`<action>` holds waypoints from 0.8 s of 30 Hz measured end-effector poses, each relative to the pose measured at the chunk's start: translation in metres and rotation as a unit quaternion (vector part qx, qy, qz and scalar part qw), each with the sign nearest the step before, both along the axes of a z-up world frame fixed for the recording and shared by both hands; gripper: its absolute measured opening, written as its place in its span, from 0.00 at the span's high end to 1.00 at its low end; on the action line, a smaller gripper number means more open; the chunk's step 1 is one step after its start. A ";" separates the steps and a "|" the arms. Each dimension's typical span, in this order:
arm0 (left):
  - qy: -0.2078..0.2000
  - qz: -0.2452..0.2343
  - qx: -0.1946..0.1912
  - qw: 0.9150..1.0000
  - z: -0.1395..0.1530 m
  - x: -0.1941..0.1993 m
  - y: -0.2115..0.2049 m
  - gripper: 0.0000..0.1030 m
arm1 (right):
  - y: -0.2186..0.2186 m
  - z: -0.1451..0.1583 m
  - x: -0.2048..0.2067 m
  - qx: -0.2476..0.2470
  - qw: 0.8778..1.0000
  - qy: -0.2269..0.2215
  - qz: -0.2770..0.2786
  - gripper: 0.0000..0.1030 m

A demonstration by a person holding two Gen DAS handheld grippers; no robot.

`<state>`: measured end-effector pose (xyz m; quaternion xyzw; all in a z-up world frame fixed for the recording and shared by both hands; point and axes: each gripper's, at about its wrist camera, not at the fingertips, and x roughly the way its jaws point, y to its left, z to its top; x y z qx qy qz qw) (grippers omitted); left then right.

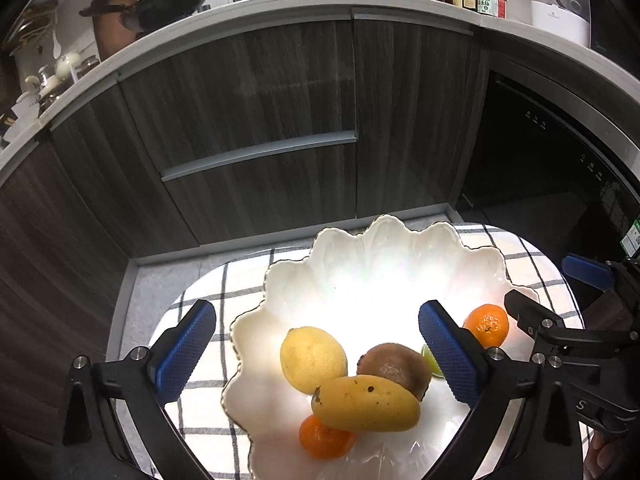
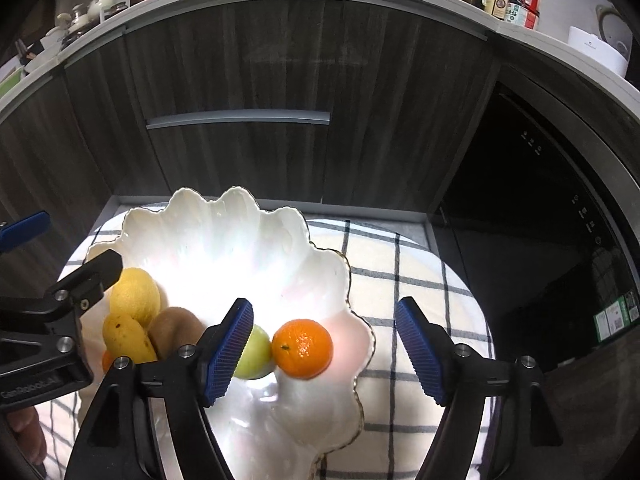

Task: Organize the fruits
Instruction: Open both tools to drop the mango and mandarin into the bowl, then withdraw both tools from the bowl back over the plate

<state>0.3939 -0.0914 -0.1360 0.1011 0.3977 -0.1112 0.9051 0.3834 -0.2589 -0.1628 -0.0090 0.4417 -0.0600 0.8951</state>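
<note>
Fruits sit gathered low in the scalloped white dish [image 2: 328, 264]; both the left gripper [image 1: 318, 346] and right gripper [image 2: 324, 340] hang wide, empty; lift away without nudging the tangerine [image 2: 303, 348].

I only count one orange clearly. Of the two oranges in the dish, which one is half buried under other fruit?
The orange at the dish's near edge, tucked under the mango. The other orange sits uncovered beside the green fruit.
</note>
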 end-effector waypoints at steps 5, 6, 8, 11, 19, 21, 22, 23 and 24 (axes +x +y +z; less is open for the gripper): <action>-0.002 0.001 0.002 1.000 0.007 -0.013 0.002 0.00 | 0.000 0.011 -0.014 -0.002 1.000 -0.010 -0.003 0.22; -0.003 0.002 0.003 1.000 0.009 -0.016 0.003 0.00 | -0.001 0.013 -0.017 -0.001 1.000 -0.011 -0.005 0.22; -0.005 0.003 -0.002 1.000 0.015 -0.025 0.006 0.00 | -0.001 0.017 -0.026 0.002 1.000 -0.013 -0.007 0.22; -0.015 0.005 0.000 1.000 0.024 -0.041 0.009 0.00 | -0.001 0.022 -0.038 0.003 1.000 -0.016 -0.008 0.22; -0.036 0.003 0.011 0.999 0.041 -0.087 0.011 0.00 | -0.001 0.032 -0.080 0.005 1.000 -0.026 -0.013 0.22; -0.039 0.003 0.011 0.999 0.043 -0.097 0.012 0.00 | -0.002 0.033 -0.089 0.007 0.999 -0.028 -0.014 0.22; -0.040 0.003 0.011 0.999 0.044 -0.102 0.012 0.00 | -0.002 0.034 -0.094 0.007 0.999 -0.028 -0.015 0.22; -0.041 0.003 0.011 0.999 0.044 -0.106 0.012 0.00 | -0.002 0.034 -0.099 0.007 0.999 -0.028 -0.016 0.22; -0.041 0.004 0.013 0.999 0.044 -0.111 0.012 0.00 | -0.002 0.034 -0.104 0.006 0.999 -0.027 -0.017 0.22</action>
